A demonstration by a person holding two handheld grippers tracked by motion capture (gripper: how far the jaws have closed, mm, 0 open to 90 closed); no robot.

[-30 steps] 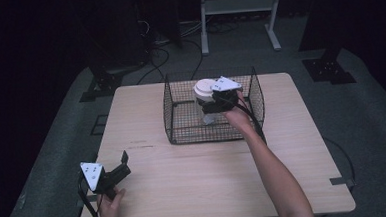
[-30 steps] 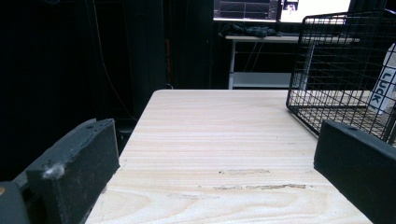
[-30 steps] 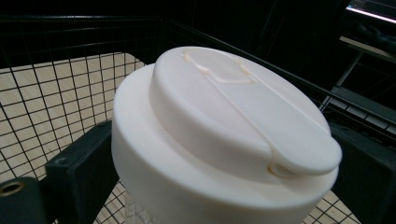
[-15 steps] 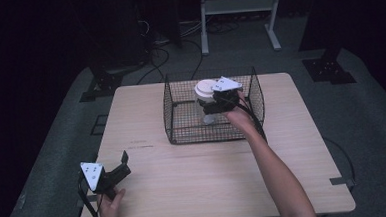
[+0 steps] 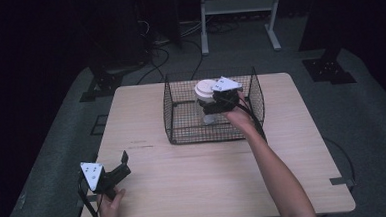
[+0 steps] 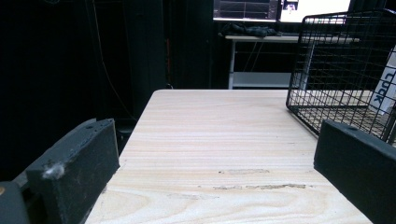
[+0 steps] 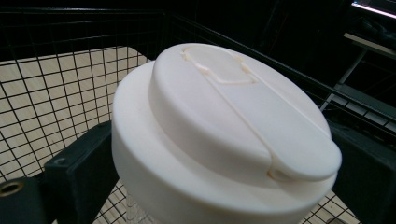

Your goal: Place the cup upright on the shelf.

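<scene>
While our right gripper (image 5: 212, 106) clasped the white-lidded cup (image 7: 219, 135) inside the wire basket (image 5: 174, 120), we judged lifting or releasing undone. Our left gripper (image 5: 120, 167) rested spread, holding nothing, near the wooden table's (image 5: 209, 177) front corner. Dark room, grey floor, cables behind.

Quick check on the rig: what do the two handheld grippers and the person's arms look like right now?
Both grippers are black with blocky black jaws. The left gripper and the right gripper each carry a grey three-cornered plate on top. A black cable trails from the left one. The forearms are bare, no sleeves in view.
</scene>
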